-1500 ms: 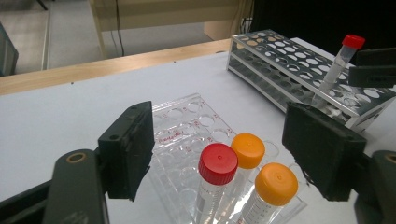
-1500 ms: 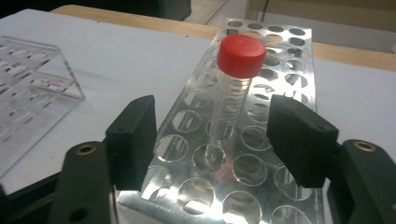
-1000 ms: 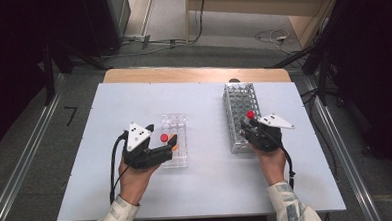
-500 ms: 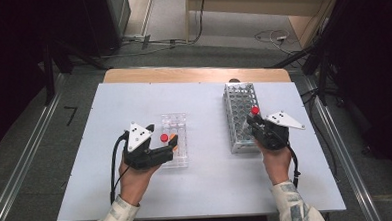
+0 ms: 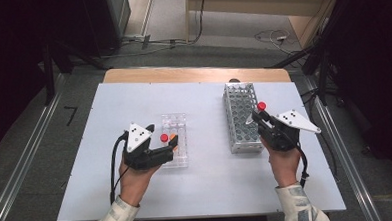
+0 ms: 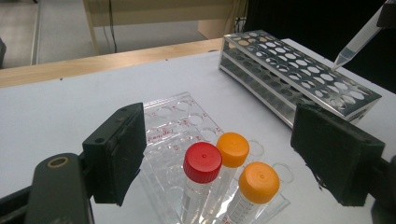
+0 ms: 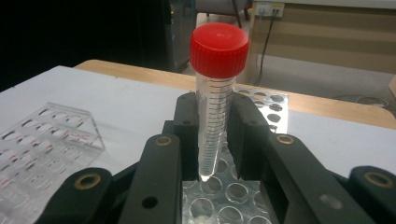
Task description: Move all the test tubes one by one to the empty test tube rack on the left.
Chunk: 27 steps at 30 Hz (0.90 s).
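Note:
My right gripper (image 5: pixel 257 117) is shut on a clear conical tube with a red cap (image 7: pixel 217 93), held upright just above the grey perforated tube rack (image 5: pixel 240 119). The tube's pointed tip (image 6: pixel 357 44) hangs over the rack's holes (image 7: pixel 224 196). On the left, a clear plastic rack (image 5: pixel 174 122) holds a red-capped tube (image 6: pixel 202 162) and two orange-capped tubes (image 6: pixel 233 149) (image 6: pixel 258 182). My left gripper (image 6: pixel 226 158) stands open on either side of these tubes, its pads apart from them.
The white tabletop (image 5: pixel 207 190) has a wooden strip along its far edge (image 5: pixel 192 73). Cables lie on the floor beyond (image 5: pixel 271 37). The clear rack (image 7: pixel 42 140) lies to the left in the right gripper view.
My right gripper has risen and drifted slightly right with the red-capped tube, lifting it up from the grey rack. The left hand has stayed where it was.

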Each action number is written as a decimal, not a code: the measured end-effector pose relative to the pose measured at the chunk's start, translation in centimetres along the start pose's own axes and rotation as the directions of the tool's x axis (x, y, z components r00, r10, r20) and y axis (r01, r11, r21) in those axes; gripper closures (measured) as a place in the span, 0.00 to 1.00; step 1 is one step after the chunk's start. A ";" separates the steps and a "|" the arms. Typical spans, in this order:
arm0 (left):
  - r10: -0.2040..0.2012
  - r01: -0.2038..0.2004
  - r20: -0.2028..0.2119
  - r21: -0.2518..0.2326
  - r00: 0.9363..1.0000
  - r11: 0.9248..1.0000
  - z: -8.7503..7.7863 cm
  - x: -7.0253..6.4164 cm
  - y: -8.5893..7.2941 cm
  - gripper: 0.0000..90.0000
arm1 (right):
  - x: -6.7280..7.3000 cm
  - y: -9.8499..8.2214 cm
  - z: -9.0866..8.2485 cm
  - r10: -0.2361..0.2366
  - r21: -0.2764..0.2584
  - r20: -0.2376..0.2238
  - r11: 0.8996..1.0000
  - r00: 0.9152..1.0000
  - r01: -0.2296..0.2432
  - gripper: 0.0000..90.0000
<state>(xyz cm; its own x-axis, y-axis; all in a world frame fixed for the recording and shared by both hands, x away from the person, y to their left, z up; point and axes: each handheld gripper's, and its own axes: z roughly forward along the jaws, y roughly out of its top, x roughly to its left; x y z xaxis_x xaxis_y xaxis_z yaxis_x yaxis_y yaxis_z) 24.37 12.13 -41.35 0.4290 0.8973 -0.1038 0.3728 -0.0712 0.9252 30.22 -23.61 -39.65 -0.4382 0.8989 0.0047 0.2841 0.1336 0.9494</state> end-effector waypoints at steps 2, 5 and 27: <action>-0.004 0.004 0.002 -0.002 1.000 1.000 0.0 0.0 0.0 0.21 | 0.4 0.0 -0.2 -0.007 0.005 -0.014 1.000 1.000 0.007 0.80; -0.006 0.006 0.003 -0.008 1.000 1.000 -0.2 -0.1 0.1 0.21 | 0.8 0.0 -0.4 -0.014 0.012 -0.041 1.000 0.999 0.015 0.80; 0.001 0.000 0.067 -0.018 0.998 1.000 -0.8 -1.3 0.6 0.22 | 5.7 -1.4 -0.3 -0.089 0.098 -0.239 0.989 0.967 0.115 0.80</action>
<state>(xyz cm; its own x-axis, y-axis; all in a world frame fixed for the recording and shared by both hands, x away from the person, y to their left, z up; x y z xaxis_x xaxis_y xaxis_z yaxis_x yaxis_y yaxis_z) 23.40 11.25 -40.42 0.4833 0.8663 -0.1267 0.3577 -0.0633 0.9317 27.07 -18.83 -40.82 -0.6529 0.7574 -0.0046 0.3140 0.2762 0.9083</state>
